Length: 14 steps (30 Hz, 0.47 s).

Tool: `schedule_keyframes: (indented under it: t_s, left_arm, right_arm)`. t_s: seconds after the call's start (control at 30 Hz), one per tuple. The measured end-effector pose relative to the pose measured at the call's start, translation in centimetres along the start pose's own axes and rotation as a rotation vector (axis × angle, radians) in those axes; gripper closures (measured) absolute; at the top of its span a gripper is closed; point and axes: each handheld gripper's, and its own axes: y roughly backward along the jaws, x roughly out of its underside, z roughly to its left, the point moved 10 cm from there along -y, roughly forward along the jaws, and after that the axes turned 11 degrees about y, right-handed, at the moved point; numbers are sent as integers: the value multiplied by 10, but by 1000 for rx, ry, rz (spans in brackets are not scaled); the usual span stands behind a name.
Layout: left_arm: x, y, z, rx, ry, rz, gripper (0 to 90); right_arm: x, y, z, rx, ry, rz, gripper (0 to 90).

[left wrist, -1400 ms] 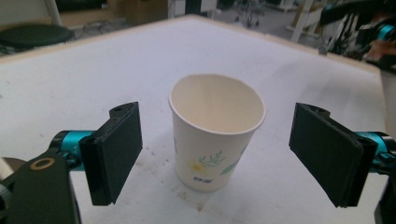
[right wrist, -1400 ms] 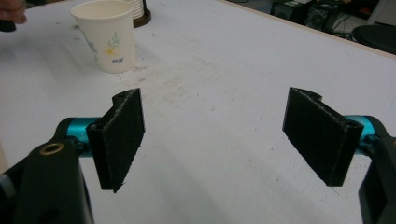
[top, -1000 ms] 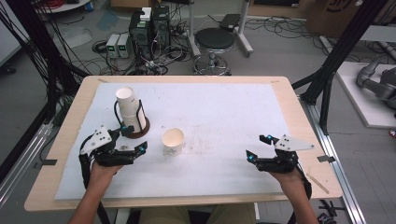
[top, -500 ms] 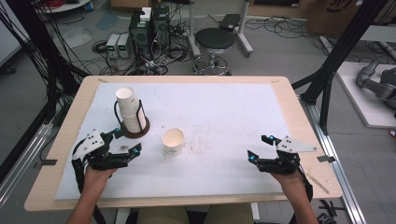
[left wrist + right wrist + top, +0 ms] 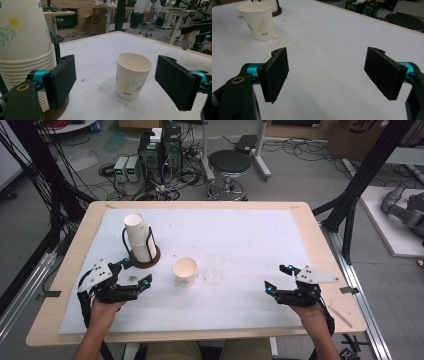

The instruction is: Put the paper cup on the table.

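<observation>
My left claw (image 5: 134, 272) has drawn back, jaws wide, empty; I should center the cup (image 5: 132, 75) ahead before closing.

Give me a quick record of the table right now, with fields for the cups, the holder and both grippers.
single cup: paper cup, upright, empty, standing alone on the white mat
stack: cup stack, upside down, in the wire holder
left gripper: open, beside the holder, touching nothing
right gripper: open, far from the cup, holding nothing
</observation>
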Motion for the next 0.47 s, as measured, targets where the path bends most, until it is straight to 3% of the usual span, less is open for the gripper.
schedule_keyframes:
  t_s: [0.47]
  left_arm:
    - [0, 1, 2, -5, 10, -6, 174]
  right_arm:
    - [-1, 0, -2, 1, -8, -9, 202]
